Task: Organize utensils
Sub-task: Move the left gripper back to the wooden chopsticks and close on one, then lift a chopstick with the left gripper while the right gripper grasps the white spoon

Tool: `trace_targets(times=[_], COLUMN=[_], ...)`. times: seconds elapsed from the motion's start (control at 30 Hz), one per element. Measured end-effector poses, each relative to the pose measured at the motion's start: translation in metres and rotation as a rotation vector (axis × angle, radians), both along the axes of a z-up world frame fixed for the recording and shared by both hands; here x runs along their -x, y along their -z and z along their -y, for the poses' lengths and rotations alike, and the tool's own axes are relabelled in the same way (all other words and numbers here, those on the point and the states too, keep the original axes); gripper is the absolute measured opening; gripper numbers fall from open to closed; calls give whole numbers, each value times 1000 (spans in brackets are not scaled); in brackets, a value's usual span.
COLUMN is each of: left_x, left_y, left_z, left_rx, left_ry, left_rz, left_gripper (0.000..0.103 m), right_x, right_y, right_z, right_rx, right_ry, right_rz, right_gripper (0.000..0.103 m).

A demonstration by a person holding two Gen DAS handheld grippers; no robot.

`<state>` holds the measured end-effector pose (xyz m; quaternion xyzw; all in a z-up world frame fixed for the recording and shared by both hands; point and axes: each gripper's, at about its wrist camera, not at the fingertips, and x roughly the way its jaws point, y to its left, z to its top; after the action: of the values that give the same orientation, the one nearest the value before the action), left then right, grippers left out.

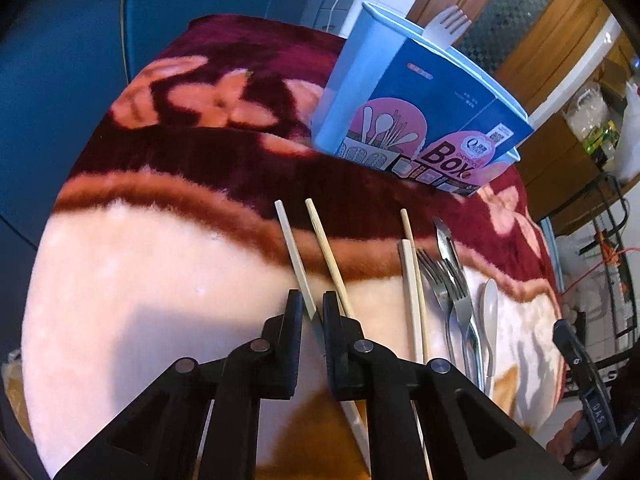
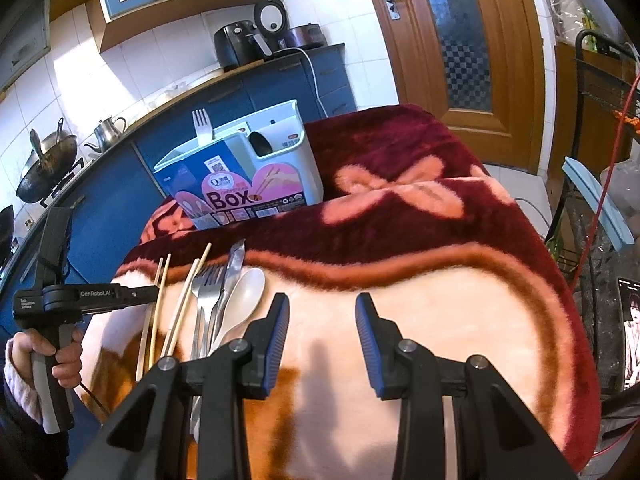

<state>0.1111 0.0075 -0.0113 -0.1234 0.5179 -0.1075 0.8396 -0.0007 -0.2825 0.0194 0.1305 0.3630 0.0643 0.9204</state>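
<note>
A pale blue utensil box (image 1: 404, 108) with one fork (image 1: 446, 26) standing in it sits at the far side of the blanket-covered table; it also shows in the right wrist view (image 2: 244, 176). My left gripper (image 1: 312, 304) has its fingers narrowed around a pale chopstick (image 1: 294, 252); a second chopstick (image 1: 328, 256) lies just right of it. Further right lie two more chopsticks (image 1: 412, 284), forks (image 1: 444, 280), a knife (image 1: 444, 236) and a white spoon (image 1: 490, 316). My right gripper (image 2: 322, 312) is open and empty over the blanket, right of the white spoon (image 2: 244, 296). The left gripper (image 2: 136, 294) also shows there.
The table is covered by a red, brown and cream fleece blanket (image 2: 440, 300). Blue kitchen cabinets (image 2: 256, 92) and a counter with appliances stand behind. A wooden door (image 2: 460, 40) is at the back right. A metal rack (image 2: 600, 92) stands at the right.
</note>
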Motion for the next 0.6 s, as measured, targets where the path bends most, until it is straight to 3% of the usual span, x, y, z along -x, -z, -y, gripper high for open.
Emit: trace_targets(times=[0.1, 0.37, 0.6], left_x=[4, 15, 33], left_y=[0, -5, -28], left_z=[-6, -20, -26], left_rx=[31, 113, 74], left_ry=[-8, -13, -18], left_rz=[8, 60, 206], left_gripper=[4, 4, 4], right_x=[-3, -18, -35], right_y=[-2, -2, 4], right_z=[-4, -18, -38], right_rx=[8, -10, -24], right_ry=[-10, -56, -95], right_rz=[-11, -86, -162], right_gripper=[37, 37, 37])
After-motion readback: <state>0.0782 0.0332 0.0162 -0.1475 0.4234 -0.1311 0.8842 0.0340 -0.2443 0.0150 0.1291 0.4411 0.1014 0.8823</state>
